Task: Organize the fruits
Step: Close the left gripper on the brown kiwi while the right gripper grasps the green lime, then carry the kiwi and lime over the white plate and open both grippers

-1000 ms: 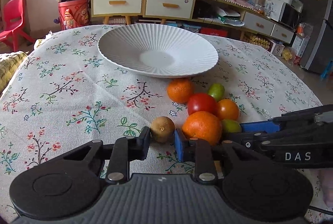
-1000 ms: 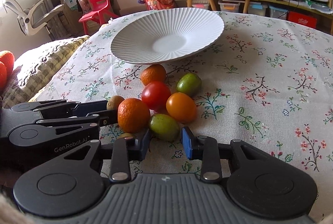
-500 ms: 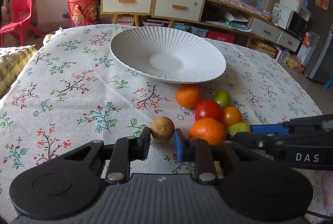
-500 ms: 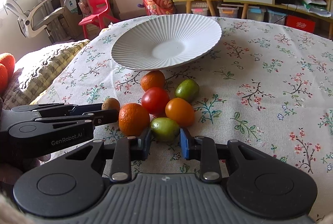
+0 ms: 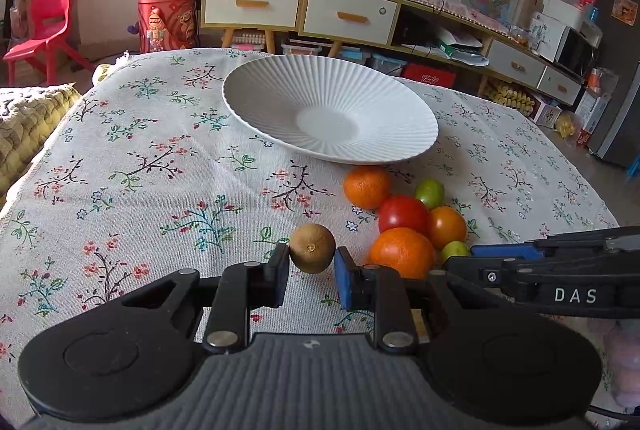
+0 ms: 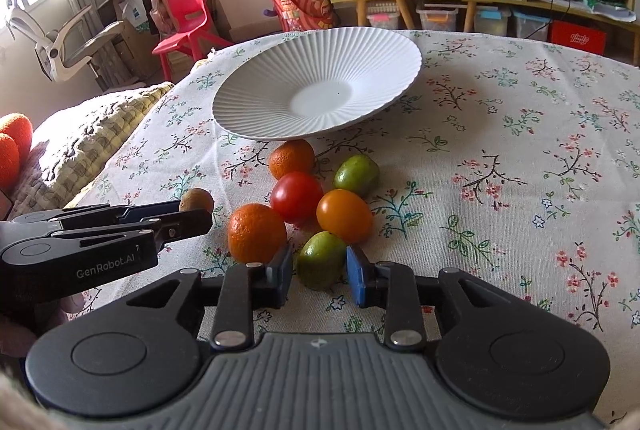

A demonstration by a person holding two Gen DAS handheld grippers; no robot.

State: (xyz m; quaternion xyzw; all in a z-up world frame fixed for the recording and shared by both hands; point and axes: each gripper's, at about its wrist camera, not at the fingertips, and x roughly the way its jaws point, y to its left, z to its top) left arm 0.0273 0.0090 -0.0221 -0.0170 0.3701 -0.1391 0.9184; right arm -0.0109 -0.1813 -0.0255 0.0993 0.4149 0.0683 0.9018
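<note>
A white ribbed plate (image 5: 280, 98) (image 6: 256, 110) stands empty on the floral tablecloth. Below it lies a cluster of fruit: a small orange (image 5: 366, 187), a red tomato (image 5: 403, 214), an orange tomato (image 5: 447, 227), a large orange (image 5: 401, 252) and a green fruit (image 5: 429, 192). My left gripper (image 5: 312, 264) is open, its pads on either side of a brown kiwi (image 5: 312, 247) (image 6: 196, 200). My right gripper (image 6: 318, 266) is open around a near green fruit (image 6: 321, 259), with small gaps showing at the pads.
The tablecloth (image 5: 140, 166) is bare to the left of the fruit. A quilted cushion (image 6: 92, 138) lies off the table's left edge. Cabinets, a red chair (image 5: 40, 26) and boxes stand beyond the table.
Both grippers have moved forward: the left now has the kiwi between its pads, the right has the near green fruit between its pads. The fruit has not moved.
</note>
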